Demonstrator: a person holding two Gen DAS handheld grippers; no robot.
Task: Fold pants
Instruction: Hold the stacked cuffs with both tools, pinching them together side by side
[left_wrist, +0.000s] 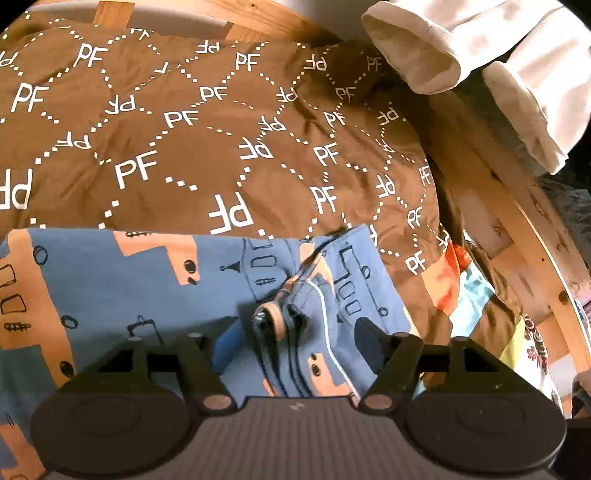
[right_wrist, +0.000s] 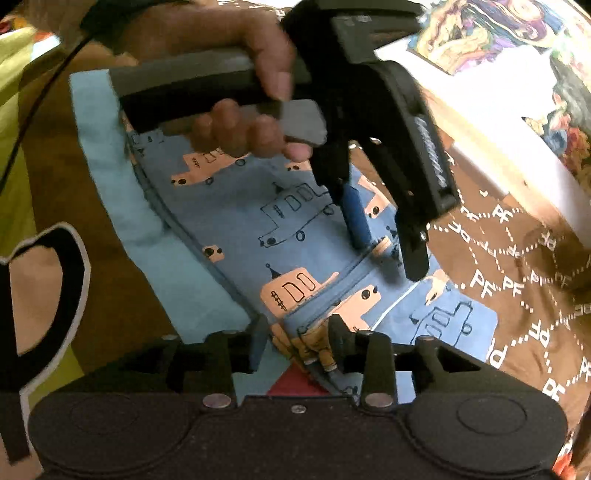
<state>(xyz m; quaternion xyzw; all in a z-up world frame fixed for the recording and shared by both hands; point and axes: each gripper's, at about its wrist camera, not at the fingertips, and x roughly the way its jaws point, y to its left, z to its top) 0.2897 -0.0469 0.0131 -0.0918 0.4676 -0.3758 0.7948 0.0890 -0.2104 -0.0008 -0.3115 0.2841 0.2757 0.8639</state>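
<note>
While pants (left_wrist: 155, 280) lie flat — edge between left fingers (left_wrist: 364, 341), untouched.

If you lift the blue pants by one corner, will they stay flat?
Probably not. The pants look like thin cloth, already bunched at the folded edge, so they would likely droop. They seem light, and on the quilt they may drag rather than slide.

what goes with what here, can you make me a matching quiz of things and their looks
1 pants
2 blanket
3 cuffs
4 left gripper

a brown with white PF letters
b open, over the pants
c blue with orange boats
d off-white, at the top right in the left wrist view

Pairs: 1-c, 2-a, 3-d, 4-b
</note>
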